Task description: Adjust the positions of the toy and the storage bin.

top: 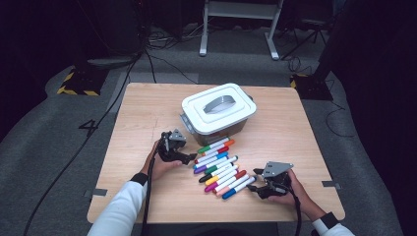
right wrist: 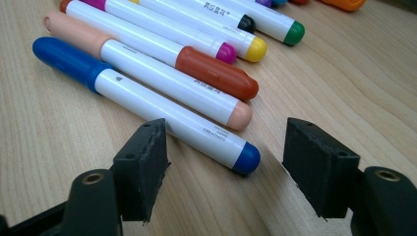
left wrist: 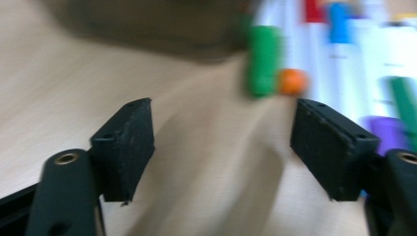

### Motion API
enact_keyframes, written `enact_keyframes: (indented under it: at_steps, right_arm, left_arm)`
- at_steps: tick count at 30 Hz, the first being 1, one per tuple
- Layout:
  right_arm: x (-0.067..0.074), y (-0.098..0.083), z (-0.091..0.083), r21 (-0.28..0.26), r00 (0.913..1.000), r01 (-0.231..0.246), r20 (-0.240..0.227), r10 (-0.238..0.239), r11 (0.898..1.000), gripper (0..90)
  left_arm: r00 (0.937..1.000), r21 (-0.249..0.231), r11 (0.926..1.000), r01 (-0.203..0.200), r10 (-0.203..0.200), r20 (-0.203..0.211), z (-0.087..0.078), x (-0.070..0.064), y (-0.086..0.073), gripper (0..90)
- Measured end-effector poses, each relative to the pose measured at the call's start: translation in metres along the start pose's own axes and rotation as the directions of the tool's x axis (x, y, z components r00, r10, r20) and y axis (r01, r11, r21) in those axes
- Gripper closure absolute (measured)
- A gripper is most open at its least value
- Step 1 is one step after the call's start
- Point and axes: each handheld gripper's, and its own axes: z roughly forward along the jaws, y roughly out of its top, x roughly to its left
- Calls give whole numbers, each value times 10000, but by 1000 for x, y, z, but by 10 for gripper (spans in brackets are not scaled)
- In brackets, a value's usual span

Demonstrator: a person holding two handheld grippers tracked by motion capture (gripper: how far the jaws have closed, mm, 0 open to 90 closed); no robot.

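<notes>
Work in hand: both grippers stand at the row of white-barrelled felt markers with coloured caps (top: 221, 166) lying side by side on the light wooden table (top: 142, 113), just in front of the white lidded plastic box with a grey handle (top: 218, 109).
Nearest marker: the blue-capped white marker (right wrist: 147, 102) lies at the near end of the row, its end between the right gripper's jaws, touching the peach-capped marker (right wrist: 147, 69) beside it.
Right gripper (right wrist: 223, 162): jaws wide apart, holding nothing; pads clear of the blue marker on both sides.
Left gripper (left wrist: 221, 147): jaws apart over bare table, holding nothing; the green-capped marker (left wrist: 263, 59) and an orange cap end (left wrist: 292, 81) lie ahead.
Handling, judged: markers look light, stiff and round; smooth plastic barrels, likely to roll or slip if pinched off-centre.
Where to grip, judged: across the white barrel near mid-length, pads square to the barrel; the cap end tapers and offers less hold.
Risk, judged: neighbours touch, so a jaw sliding in may push the peach marker.
Hard to see: left gripper view is blurred, far markers indistinct; box contents hidden by the lid; printed text on barrels unreadable.
</notes>
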Motion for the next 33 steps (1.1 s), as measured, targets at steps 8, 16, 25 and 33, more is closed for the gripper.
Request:
enact_keyframes:
  at_steps: [8, 16, 25, 33]
  right_arm:
    - [0, 0, 1, 7, 9999, -17, -165, 17, 10000, 328]
    - [4, 3, 1, 74, 9997, 29, 254, -31, 10000, 321]
    - [3, 2, 1, 149, 9992, -244, 329, 239, 9996, 289]
    - [4, 2, -1, 259, 9958, -428, 827, 406, 9987, 270]
  left_arm:
    - [9933, 147, 9976, -679, 662, 944, 5, -9, 5, 171]
    - [9778, 354, 9949, -948, 864, 1907, 18, -20, 14, 159]
    - [9817, 576, 9944, -890, 778, 1740, 17, -32, 12, 128]
    - [9721, 688, 9918, -1077, 905, 2164, 11, -58, 1, 144]
